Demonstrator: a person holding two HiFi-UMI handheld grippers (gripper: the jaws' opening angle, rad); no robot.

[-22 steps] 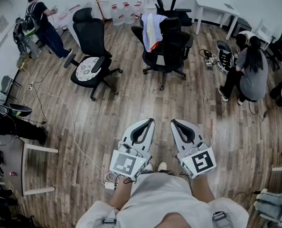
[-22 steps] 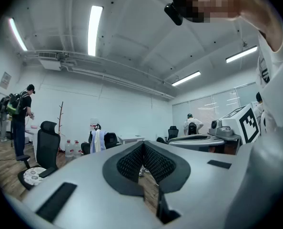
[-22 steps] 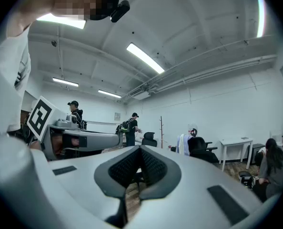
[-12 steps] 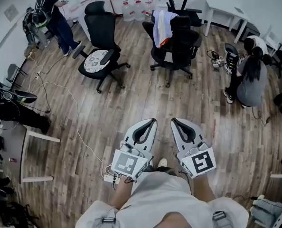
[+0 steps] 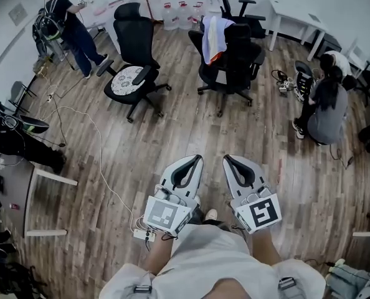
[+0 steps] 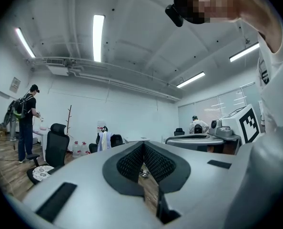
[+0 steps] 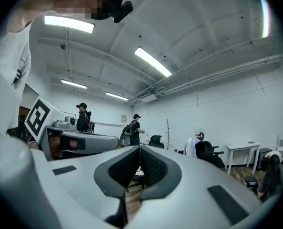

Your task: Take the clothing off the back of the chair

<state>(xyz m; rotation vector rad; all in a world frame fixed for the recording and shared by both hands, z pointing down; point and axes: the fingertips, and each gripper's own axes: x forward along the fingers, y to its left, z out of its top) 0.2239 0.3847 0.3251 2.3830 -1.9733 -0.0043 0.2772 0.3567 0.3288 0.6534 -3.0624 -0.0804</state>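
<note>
From the head view, the clothing (image 5: 212, 37) is at the top of the frame, a little right of centre, draped over the back of a black office chair (image 5: 240, 60). It is well apart from both tongs. The left gripper (image 5: 197, 161) and right gripper (image 5: 229, 162) sit side by side at lower centre, held level. Both are closed with nothing in them. A second black chair (image 5: 132, 58) stands to the upper left, a cable (image 5: 95, 143) trails over the wooden floor (image 5: 172, 129) at left, and a crouching person (image 5: 325, 101) is at the right edge.

The garment looks mostly white with blue and a bit of orange. It hangs down the backrest, its long axis running top to bottom in the frame and its fold over the top of the backrest.

In the left gripper view, the jaws meet at the middle of the frame and are empty. The clothing (image 6: 102, 140) is a small pale strip far behind them, left of centre, hanging upright.

In the right gripper view, the jaws are again pressed together on nothing. The clothing (image 7: 191, 147) shows right of centre, upright on the chair (image 7: 207, 151).

I'd say the job hasn't started beyond the approach. To do it well, walk up the open floor and part the jaws before arriving. Pinch the cloth high, near its fold, and lift it up and clear rather than tugging sideways, because the chair will likely roll on its castors.
</note>
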